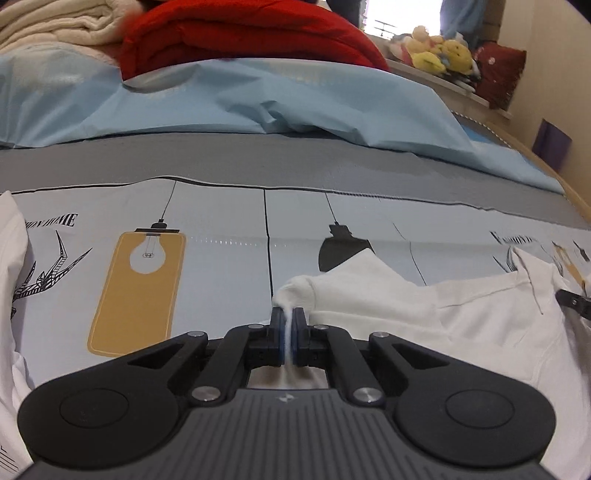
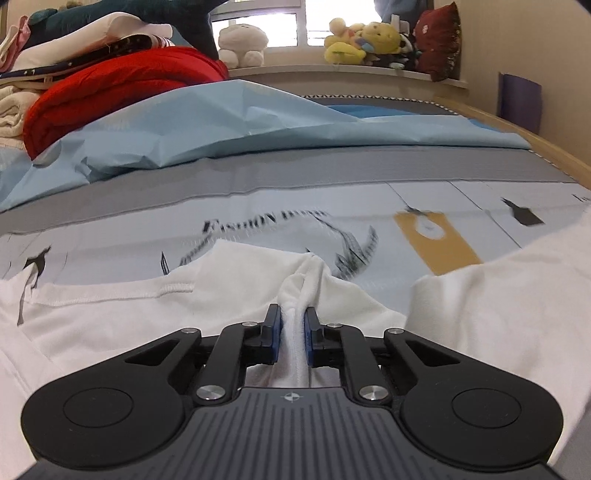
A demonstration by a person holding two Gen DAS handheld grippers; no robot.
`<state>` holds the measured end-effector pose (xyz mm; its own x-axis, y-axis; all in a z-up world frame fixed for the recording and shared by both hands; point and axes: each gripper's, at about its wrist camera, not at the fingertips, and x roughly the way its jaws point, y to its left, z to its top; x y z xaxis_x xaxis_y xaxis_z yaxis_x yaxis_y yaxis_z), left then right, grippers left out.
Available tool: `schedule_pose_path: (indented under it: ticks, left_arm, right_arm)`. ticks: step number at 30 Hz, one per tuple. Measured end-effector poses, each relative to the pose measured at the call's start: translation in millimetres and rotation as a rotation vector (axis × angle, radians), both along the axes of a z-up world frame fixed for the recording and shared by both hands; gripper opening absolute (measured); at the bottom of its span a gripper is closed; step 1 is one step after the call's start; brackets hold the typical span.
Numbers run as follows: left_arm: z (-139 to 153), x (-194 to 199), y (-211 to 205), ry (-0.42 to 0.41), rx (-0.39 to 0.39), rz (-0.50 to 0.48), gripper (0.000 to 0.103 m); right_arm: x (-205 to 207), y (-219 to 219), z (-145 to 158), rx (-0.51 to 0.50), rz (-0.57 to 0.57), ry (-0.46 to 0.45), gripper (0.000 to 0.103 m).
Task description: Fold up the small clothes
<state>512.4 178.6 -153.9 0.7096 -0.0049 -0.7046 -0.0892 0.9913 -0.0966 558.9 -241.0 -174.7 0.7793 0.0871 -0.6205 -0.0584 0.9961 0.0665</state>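
shirt (image 1: 461, 317) on bed (image 1: 295, 166) — blanket (image 1: 240, 33) behind

Home bedroom: bed with printed duvet cover (image 1: 221, 229) showing lightbulb and bird graphics, light blue sheet (image 2: 258, 118) bunched behind it, folded red blanket (image 2: 122, 88) and cream blanket (image 1: 62, 26) stacked, plush toys (image 2: 365, 40) lined on the windowsill (image 2: 332, 72), wooden bed frame (image 2: 517, 122) against beige wall

soft white cotton garment (image 1: 424, 306), matt printed bedsheet (image 1: 221, 258)

I note the white garment (image 1: 461, 317) lying rumpled on the printed bedsheet (image 1: 221, 258), two edges bunched upward.
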Motion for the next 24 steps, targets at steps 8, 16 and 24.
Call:
schedule_pose_path:
  ticks: [8,16,24]
  left_arm:
    - [-4,5,7,-0.008,0.042,0.014,0.004]
    - [11,27,3,-0.048,0.060,0.078,0.005]
    - [69,-48,-6,0.009,-0.025,0.043,0.017]
  right_arm:
    - [24,10,-4,0.013,-0.024,-0.014,0.013]
    - [13,-1,9,0.001,-0.028,0.039,0.025]
    - [-57,-29,48,-0.006,0.022,0.151,0.031]
